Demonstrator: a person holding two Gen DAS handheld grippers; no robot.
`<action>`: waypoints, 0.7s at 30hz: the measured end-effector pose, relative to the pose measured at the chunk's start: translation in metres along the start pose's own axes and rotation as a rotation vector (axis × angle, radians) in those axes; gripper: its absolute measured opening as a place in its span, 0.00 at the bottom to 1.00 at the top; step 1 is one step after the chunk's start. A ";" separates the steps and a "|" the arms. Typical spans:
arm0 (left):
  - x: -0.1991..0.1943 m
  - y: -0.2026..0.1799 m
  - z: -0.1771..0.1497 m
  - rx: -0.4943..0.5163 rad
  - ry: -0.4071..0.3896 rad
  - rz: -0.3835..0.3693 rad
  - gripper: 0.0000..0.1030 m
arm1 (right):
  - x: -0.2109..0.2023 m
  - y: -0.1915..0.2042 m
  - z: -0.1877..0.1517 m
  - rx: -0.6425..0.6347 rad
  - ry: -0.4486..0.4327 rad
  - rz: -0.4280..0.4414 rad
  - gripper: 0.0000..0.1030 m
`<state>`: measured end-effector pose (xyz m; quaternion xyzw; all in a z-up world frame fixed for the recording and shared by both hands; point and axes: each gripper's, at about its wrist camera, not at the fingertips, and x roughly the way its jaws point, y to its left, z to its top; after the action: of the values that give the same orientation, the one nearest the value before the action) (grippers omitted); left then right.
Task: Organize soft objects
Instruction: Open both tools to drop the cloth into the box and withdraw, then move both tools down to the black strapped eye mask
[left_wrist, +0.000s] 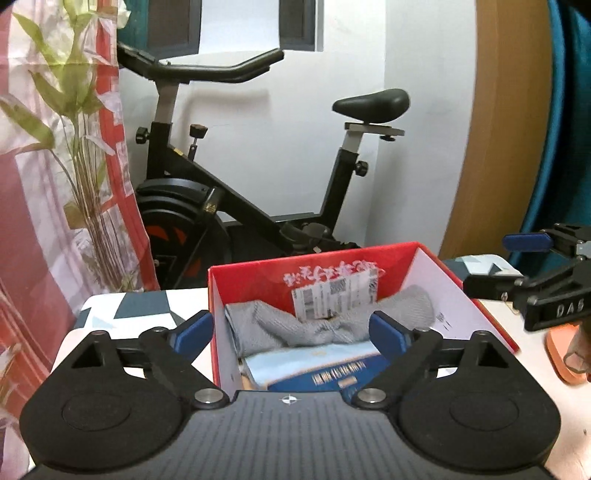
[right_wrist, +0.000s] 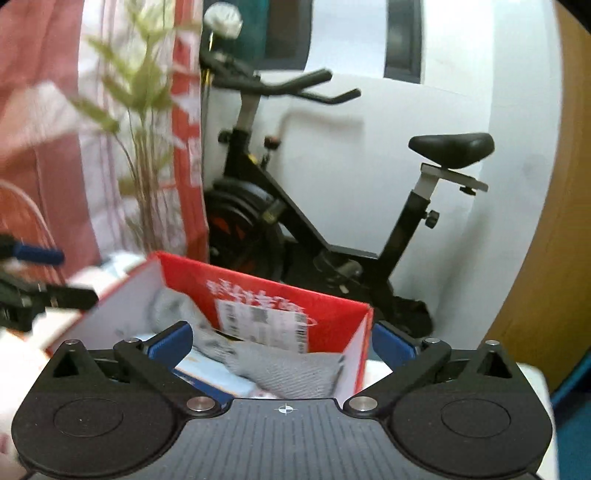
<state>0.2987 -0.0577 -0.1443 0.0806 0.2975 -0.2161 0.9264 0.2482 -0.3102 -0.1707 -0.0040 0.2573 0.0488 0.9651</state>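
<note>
Nearest the lens in the left wrist view, the left gripper (left_wrist: 291, 332) stood with its blue pads (left_wrist: 194, 330) spread wide and nothing between them pressed; its jaws straddled the near left wall of the red box (left_wrist: 255, 273), one pad outside it and one over the inside. Within that box lay a grey knitted cloth (left_wrist: 295, 326), crumpled across the far part of the floor, resting on a pale blue and dark blue printed packet (left_wrist: 325, 369) nearer the camera. A white shipping label (left_wrist: 336, 295) hung on the far inner wall, just above the cloth. The box sat on a table with a white and grey-blue geometric cover (left_wrist: 140, 306).

From the right wrist view, the right gripper (right_wrist: 282, 341) was likewise wide apart and empty, one pad over the box interior and the other outside its right wall. The same grey cloth (right_wrist: 288, 363) lay loose below it, touched by neither pad.

Far behind stood a black exercise bike (left_wrist: 258, 206), with a leafy plant (left_wrist: 85, 177) and a red-and-pink curtain (left_wrist: 22, 221) to the left.
</note>
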 end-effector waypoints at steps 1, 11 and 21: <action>-0.006 -0.003 -0.004 0.005 -0.005 0.001 0.93 | -0.008 -0.001 -0.004 0.017 -0.012 0.007 1.00; -0.057 -0.025 -0.060 0.027 -0.044 0.030 0.95 | -0.062 0.011 -0.075 0.083 -0.065 0.029 1.00; -0.075 -0.014 -0.132 -0.134 0.030 0.016 0.96 | -0.081 0.031 -0.150 0.211 -0.056 0.060 1.00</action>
<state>0.1695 -0.0071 -0.2076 0.0239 0.3244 -0.1870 0.9269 0.1007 -0.2920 -0.2599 0.1066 0.2338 0.0506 0.9651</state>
